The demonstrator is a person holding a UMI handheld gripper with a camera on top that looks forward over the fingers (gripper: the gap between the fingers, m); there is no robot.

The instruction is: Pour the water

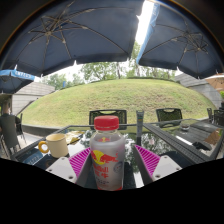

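One bottle [107,152], one cup [57,145], two chairs [108,116], two umbrellas [70,35], on one table [175,140].

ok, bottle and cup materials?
Bottle: looks like clear plastic, glossy, see-through wall, red screw cap, printed label. It stands between the fingers; whether they press it I cannot tell. Cup: probably glazed ceramic, opaque cream, with a handle.

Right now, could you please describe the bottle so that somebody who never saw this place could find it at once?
On the glass table under the umbrellas, look between the gripper fingers, which press on it from both sides. The bottle stands upright there, nearest of all. Unlike the cream mug further back, it has a red cap and a red, yellow and white label.
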